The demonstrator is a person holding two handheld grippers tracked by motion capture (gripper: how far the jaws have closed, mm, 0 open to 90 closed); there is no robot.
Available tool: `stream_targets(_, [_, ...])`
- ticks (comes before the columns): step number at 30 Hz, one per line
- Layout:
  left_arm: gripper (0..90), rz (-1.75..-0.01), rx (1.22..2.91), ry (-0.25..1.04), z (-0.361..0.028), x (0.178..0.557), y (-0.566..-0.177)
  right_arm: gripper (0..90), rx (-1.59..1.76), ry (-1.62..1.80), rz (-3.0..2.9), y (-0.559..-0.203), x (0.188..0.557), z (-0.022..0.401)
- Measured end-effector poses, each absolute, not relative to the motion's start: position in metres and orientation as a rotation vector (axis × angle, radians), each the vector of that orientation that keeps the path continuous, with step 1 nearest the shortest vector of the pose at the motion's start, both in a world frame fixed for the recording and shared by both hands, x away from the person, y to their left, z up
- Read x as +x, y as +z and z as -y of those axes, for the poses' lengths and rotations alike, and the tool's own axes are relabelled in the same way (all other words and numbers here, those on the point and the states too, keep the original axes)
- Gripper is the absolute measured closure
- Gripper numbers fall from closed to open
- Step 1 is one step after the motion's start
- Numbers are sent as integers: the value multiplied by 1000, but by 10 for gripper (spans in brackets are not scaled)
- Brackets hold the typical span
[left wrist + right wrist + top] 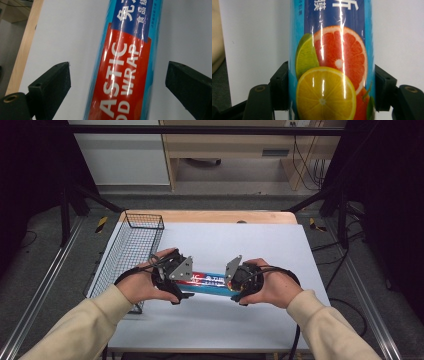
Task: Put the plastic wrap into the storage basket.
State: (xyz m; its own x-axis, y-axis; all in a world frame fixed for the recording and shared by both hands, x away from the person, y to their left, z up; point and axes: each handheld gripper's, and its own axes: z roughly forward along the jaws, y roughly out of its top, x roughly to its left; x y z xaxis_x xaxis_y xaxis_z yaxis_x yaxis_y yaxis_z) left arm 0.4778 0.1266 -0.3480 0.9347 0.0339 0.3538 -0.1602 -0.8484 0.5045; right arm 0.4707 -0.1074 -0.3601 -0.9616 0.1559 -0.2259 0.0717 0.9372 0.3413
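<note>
Pinching one end of the plastic wrap roll (329, 62) in the right tool (329, 85), jaws pressed against both its sides, and holding it level just above the white desk (260, 320). Hovering the left tool (117, 82) around the other end with jaws spread wide, pads well clear of the glossy film. Risking the slick roll tilting or sliding out of a one-ended grip, or its free end catching the wire basket (131, 251) close by on the left.
</note>
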Motion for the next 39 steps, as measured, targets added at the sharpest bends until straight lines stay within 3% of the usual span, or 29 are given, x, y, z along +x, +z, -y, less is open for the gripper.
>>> stream_targets(11, [72,118,2586,430,-119,478,-354,325,114,491,-2855,-352,466,97])
stream_targets(24, [247,162,2646,421,-115,474,-355,325,87,501,-2869,-349,466,91])
stream_targets(39, [314,177,2673,442,-110,468,-353,325,77,512,-2873,-346,465,92])
